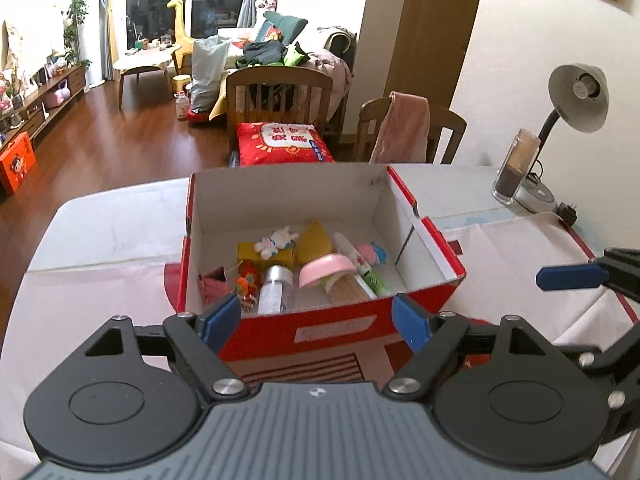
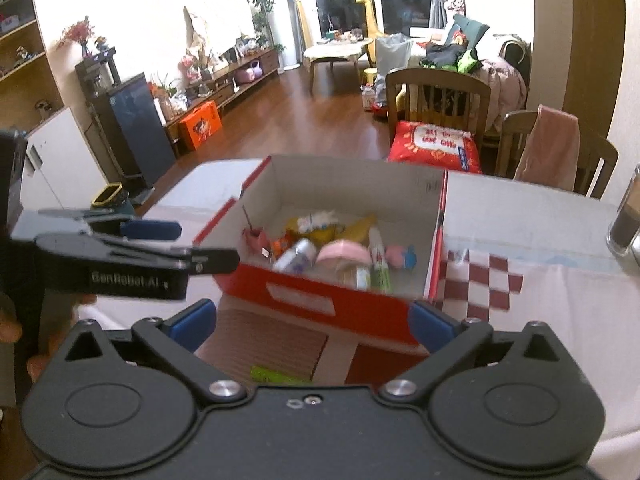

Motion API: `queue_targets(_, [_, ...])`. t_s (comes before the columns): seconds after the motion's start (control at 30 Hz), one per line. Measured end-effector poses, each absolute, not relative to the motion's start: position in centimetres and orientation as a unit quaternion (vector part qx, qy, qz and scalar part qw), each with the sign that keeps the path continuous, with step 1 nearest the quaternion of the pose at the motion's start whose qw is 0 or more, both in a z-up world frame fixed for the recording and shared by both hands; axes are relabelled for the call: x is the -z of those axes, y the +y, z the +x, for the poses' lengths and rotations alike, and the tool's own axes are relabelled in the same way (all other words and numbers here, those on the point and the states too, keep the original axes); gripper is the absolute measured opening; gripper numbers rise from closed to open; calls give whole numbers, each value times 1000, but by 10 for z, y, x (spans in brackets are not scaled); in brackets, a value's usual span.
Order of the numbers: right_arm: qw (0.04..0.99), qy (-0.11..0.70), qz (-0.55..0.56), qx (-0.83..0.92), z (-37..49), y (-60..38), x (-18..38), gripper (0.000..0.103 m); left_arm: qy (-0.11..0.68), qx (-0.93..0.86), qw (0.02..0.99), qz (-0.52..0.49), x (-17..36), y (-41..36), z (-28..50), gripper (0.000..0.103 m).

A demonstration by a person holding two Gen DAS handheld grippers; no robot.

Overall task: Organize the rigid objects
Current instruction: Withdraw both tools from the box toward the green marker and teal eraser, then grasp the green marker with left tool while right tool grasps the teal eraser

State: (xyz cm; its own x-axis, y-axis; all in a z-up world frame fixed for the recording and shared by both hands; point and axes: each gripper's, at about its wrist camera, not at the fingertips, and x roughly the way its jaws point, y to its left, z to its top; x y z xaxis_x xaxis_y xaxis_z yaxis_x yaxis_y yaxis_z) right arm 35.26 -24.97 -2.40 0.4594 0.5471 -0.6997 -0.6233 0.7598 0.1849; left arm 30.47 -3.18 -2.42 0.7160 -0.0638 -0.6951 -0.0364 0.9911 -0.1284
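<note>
An open red cardboard box (image 1: 336,330) (image 2: 320,300) with white inner walls stands on the table. Inside lie several small items: a pink bowl (image 1: 326,270) (image 2: 344,254), a silver-capped bottle (image 1: 276,288), a yellow box (image 1: 256,254) with a small white plush toy (image 1: 278,242) on it, a green-and-white tube (image 1: 362,266), and a pink and blue toy (image 1: 374,252). My left gripper (image 1: 318,320) is open and empty before the box's near wall. My right gripper (image 2: 314,320) is open and empty, also before the box. A green object (image 2: 276,376) lies on the table beneath it.
A desk lamp (image 1: 576,100) and a clear jar (image 1: 516,168) stand at the table's far right. Two wooden chairs (image 1: 280,96) stand behind the table, one with a red cushion (image 1: 280,142). The right gripper shows at the right edge of the left wrist view (image 1: 572,278).
</note>
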Motion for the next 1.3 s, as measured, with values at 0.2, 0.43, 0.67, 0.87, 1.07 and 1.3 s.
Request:
queue_targets(0.2, [849,408,-50,-333,340,-259,51,103,395,11,915,-83,47,-36,294,83])
queue_targets(0.43, [844,423,-68,-323,329,-265,85,102,432,17,895,-106,80,-48,289,83])
queue_targets(0.67, [833,442,-95,-320,328,-264,119,95,471,8,874,-118,114,-65,294,83])
queue_targets(0.87, [825,454,-97,-323,334,-264,138,91,502,-11,854,-141,140,-72,301,83])
queue_targets(1.07, [817,460,-109,-332,340,-259,150,84,510,-14,848,-144,152,-82,306,83])
queue_targets(1.3, [806,469,-115,-342,349,-252,163,75,516,-34,843,-149,165,-89,317,83])
